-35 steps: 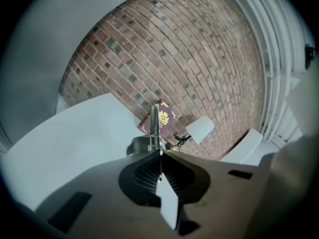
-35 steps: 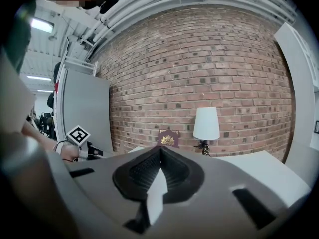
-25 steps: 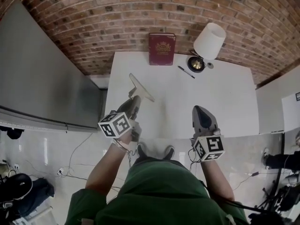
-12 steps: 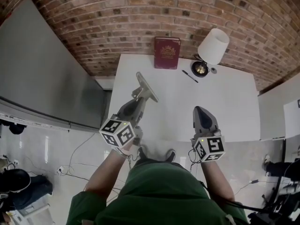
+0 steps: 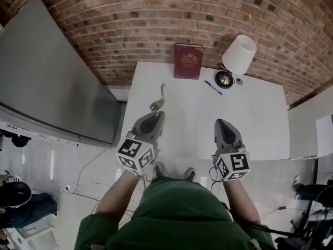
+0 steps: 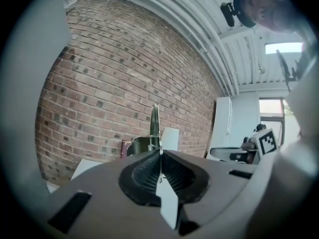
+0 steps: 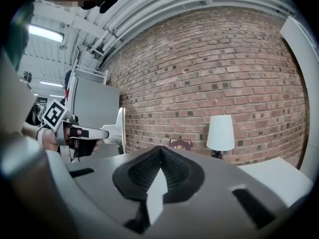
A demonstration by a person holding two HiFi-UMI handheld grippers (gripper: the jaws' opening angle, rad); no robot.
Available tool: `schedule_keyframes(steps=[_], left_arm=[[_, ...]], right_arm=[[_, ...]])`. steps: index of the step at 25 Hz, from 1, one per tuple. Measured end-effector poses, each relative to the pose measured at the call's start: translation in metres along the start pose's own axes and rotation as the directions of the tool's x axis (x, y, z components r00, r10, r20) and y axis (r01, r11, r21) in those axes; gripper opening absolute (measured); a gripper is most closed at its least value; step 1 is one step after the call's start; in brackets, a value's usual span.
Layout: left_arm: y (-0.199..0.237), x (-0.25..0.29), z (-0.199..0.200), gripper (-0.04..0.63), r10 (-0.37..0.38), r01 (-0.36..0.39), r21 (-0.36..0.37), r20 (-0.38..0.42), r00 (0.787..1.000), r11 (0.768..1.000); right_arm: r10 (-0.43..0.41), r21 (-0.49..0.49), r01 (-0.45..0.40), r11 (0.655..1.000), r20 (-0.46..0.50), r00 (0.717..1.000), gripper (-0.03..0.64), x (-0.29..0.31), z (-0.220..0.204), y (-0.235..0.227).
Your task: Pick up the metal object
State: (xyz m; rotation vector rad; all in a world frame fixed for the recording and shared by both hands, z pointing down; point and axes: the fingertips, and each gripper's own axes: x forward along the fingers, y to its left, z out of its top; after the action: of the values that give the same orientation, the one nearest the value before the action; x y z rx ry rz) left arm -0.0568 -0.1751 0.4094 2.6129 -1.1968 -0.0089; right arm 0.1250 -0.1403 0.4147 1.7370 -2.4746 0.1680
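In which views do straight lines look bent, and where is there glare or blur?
Head view: the brick wall courses bow strongly. Left gripper view: dark round vignette; the metal object looks fairly sharp. Right gripper view: the ceiling light glares; the near foreground looks soft.

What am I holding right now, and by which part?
The left tool is shut on the metal object, gripping its thin near end; the rest sticks out ahead. The right tool holds nothing.
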Motion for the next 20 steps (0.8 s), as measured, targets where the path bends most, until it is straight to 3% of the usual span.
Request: schedule_keyframes(steps=[11,20], left_arm=[[-0.007,0.002,0.001,0.009,-0.071,0.069,0.034,0.054,0.996,0.997],[-0.028,0.002,0.005,0.009,-0.111,0.104,0.165,0.036,0.993,0.981]], right_arm=[[-0.014,0.021,0.014,1.000,-0.006,1.000,0.003,0.008,0.000,-0.005],[0.019,0.044,-0.020,0.999,0.027,0.999,0.003,0.009,0.015,0.001]])
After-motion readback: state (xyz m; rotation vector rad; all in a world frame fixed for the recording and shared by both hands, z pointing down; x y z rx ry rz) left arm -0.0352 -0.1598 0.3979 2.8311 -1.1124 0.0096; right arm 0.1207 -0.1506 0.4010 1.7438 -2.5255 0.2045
